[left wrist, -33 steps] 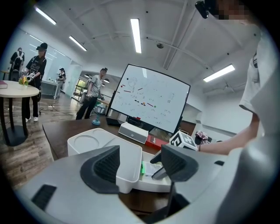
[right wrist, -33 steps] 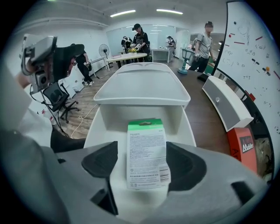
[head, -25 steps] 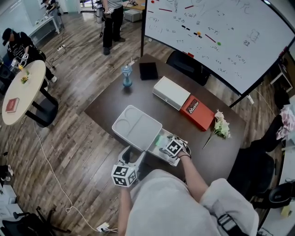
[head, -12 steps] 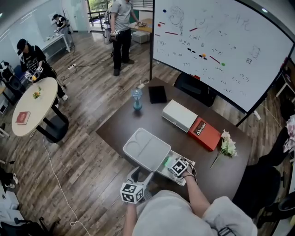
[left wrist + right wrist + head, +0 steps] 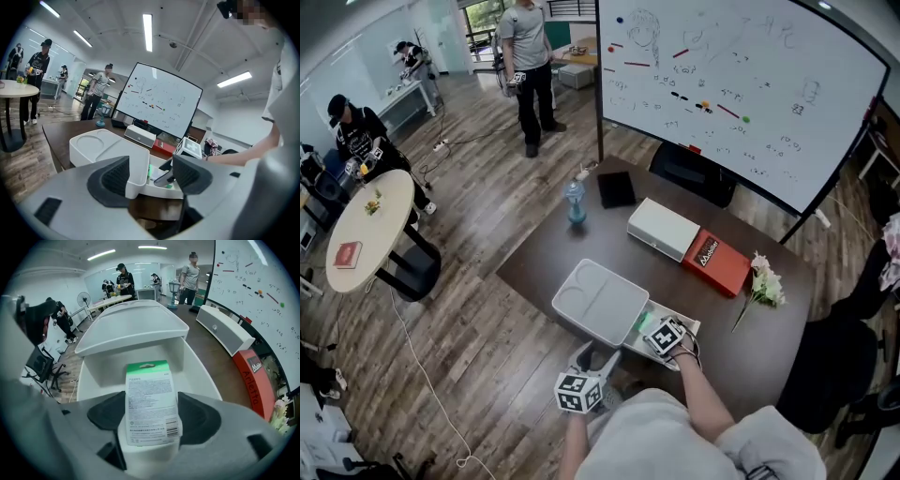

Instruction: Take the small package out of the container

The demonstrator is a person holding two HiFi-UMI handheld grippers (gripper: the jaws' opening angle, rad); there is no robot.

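The left gripper (image 5: 150, 177) is released, its spread jaws straddling the near corner of the container (image 5: 162, 190). To its right, the right gripper (image 5: 152, 416) points steeply down into the container. Its jaws have just been closing and seem clenched on the small package (image 5: 151, 394), pads against its long edges. The package's long axis runs straight away between them, green end farthest, toward the lid (image 5: 126, 326).

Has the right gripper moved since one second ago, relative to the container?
No. The right gripper is over the same open end of the container, beside the lid. Its jaws have just been closing on the package between them.
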